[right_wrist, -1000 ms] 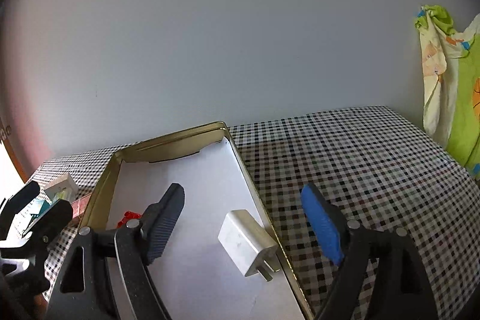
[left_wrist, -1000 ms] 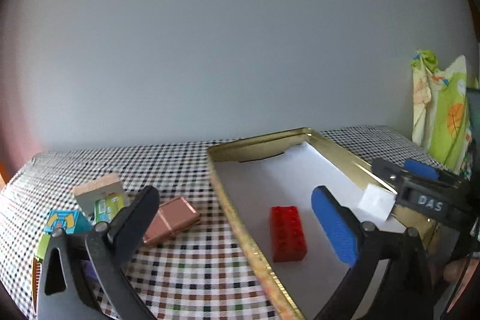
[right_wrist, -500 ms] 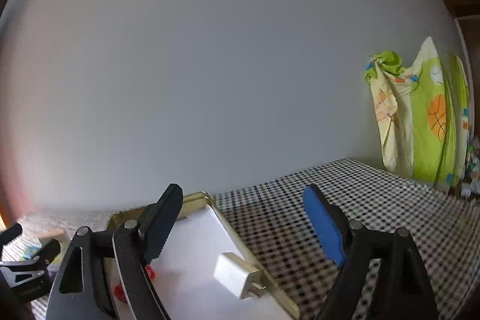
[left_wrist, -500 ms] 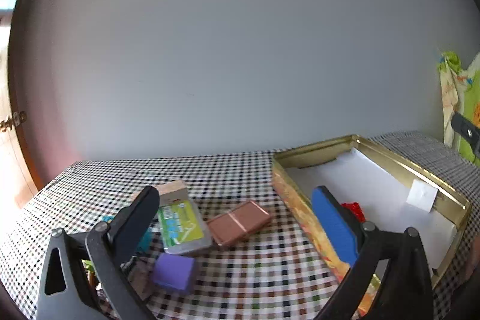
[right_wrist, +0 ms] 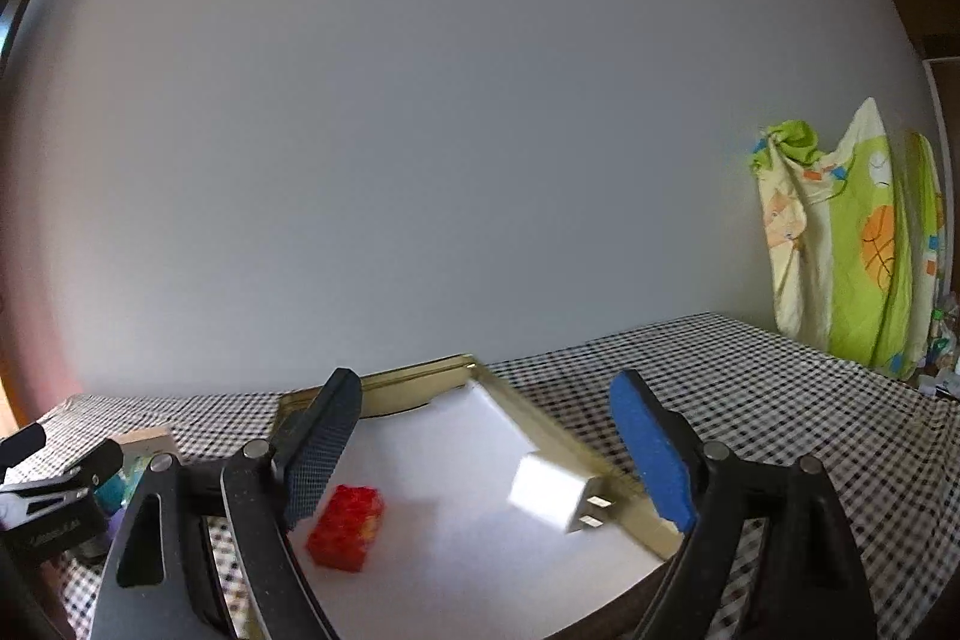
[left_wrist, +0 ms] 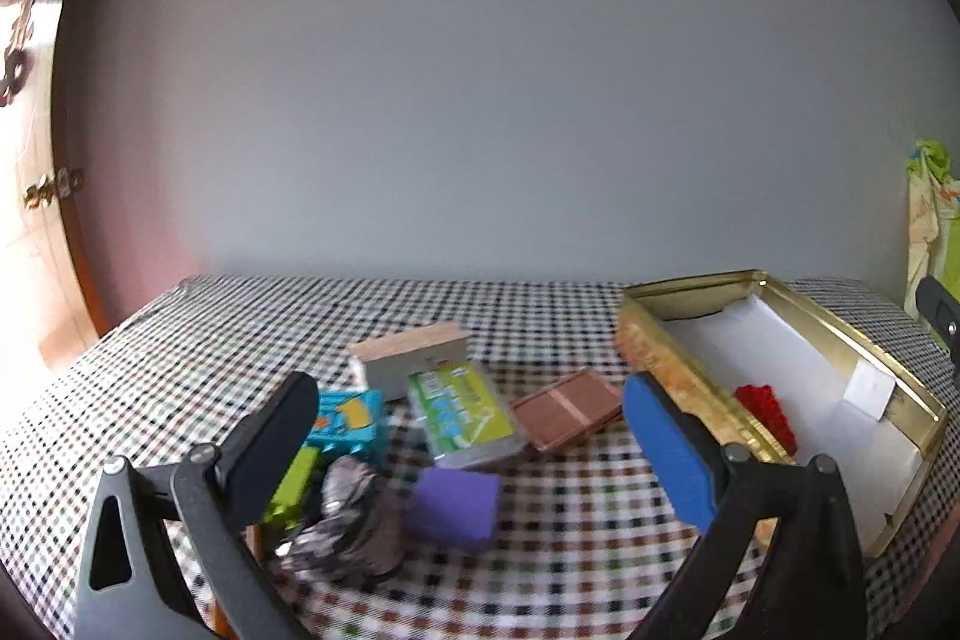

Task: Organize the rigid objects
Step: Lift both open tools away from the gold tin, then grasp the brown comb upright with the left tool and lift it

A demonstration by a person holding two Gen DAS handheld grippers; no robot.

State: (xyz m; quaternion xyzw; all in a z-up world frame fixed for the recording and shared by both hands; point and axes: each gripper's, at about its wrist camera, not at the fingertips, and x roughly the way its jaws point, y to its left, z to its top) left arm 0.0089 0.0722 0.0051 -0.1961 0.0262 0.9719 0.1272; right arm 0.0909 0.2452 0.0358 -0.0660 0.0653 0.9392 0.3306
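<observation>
A gold tin tray point(left_wrist: 798, 304) with a white liner holds a red brick point(left_wrist: 765, 409) and a white charger point(left_wrist: 870, 388). In the right wrist view the tray point(right_wrist: 414, 379) shows the red brick point(right_wrist: 348, 526) and the charger point(right_wrist: 552, 487). Left of the tray lie a brown case point(left_wrist: 567, 415), a green-labelled tin point(left_wrist: 465, 412), a wooden-topped block point(left_wrist: 411, 358), a teal box point(left_wrist: 348, 424), a purple cube point(left_wrist: 456, 505), a green piece point(left_wrist: 294, 484) and crumpled foil point(left_wrist: 354, 520). My left gripper point(left_wrist: 474, 454) is open above these. My right gripper point(right_wrist: 486, 451) is open over the tray.
The table wears a checkered cloth point(left_wrist: 240, 328). A grey wall stands behind. A green and yellow patterned cloth point(right_wrist: 852, 244) hangs at the right. A wooden door point(left_wrist: 30, 220) is at the left. The left gripper shows at the right wrist view's left edge point(right_wrist: 54, 490).
My left gripper has swung left from over the tray to above the loose objects. My right gripper has tilted up and back, staying over the tray; both stay open.
</observation>
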